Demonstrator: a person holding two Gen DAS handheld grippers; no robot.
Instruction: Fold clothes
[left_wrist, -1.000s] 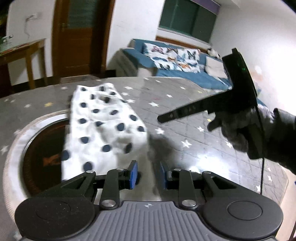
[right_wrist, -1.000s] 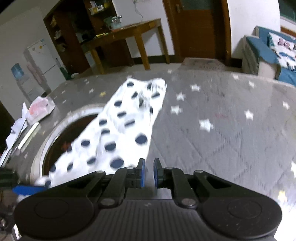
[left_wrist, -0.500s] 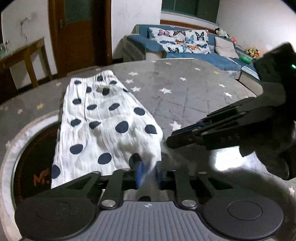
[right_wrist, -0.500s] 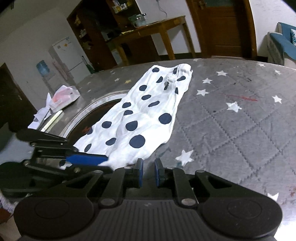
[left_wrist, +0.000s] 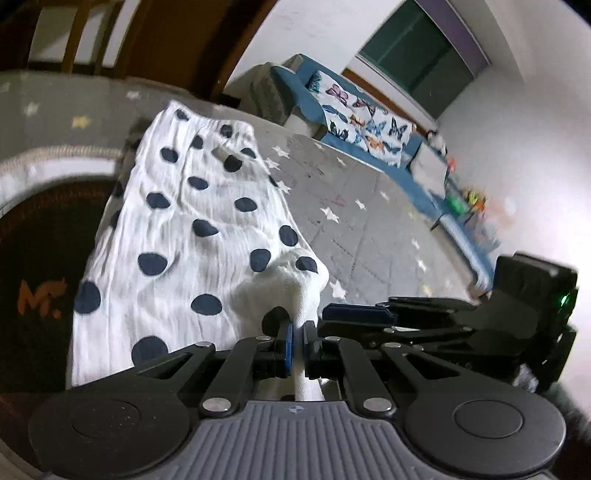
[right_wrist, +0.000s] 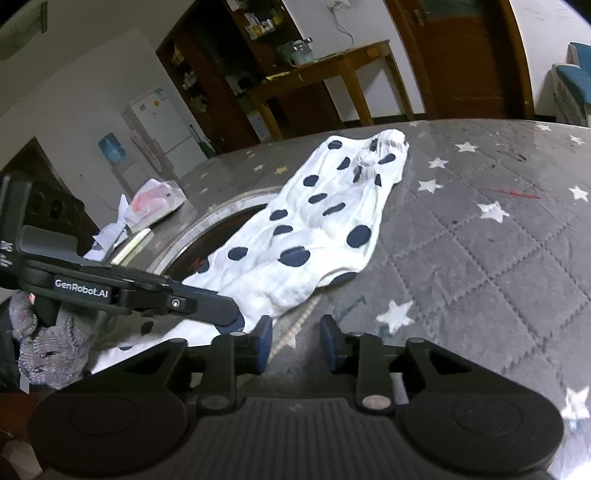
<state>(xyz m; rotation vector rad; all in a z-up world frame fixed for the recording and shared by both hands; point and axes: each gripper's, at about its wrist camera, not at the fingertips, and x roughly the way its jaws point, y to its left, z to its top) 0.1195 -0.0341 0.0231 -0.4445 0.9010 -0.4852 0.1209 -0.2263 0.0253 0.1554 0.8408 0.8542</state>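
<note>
Left gripper (left_wrist: 297, 345) pinches one polka-dot garment (left_wrist: 192, 236); right gripper (right_wrist: 295, 341) opening.

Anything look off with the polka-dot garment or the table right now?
The polka-dot garment lies partly over the round dark inset in the star-patterned table cover. Its near corner is bunched where the left gripper pinches it. Nothing torn or spilled.

white polka-dot garment (left_wrist: 192, 236), lying flat, corner lifted

The polka-dot garment (left_wrist: 192, 240) near hem hides behind the left gripper (left_wrist: 297, 341) body; the sofa (left_wrist: 369, 136) is blurred
</note>
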